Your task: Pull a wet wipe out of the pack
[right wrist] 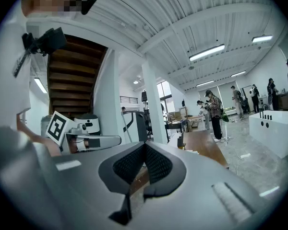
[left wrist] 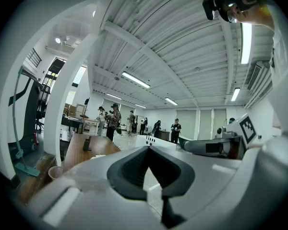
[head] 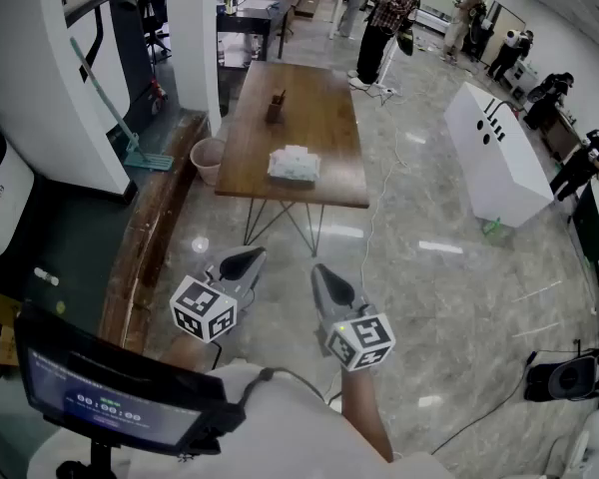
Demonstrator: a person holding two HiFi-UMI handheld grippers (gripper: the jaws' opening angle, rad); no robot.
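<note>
The white wet wipe pack point(head: 294, 164) lies near the front end of a long wooden table point(head: 329, 128), well ahead of me. Both grippers hang level over the floor, short of the table and apart from the pack. My left gripper point(head: 252, 255) is shut with nothing in it, and its dark pads point(left wrist: 134, 169) meet at the tip. My right gripper point(head: 317, 270) is also shut and empty, its tips closed together point(right wrist: 144, 145). In the left gripper view the pack point(left wrist: 98, 156) shows small on the table, far beyond the jaws.
A small dark object point(head: 276, 106) stands farther back on the table. A pink bucket point(head: 208, 158) sits by the table's left side, near a white pillar point(head: 192, 28) and a mop point(head: 130, 138). A white box point(head: 494, 153) stands to the right. Several people stand at the back.
</note>
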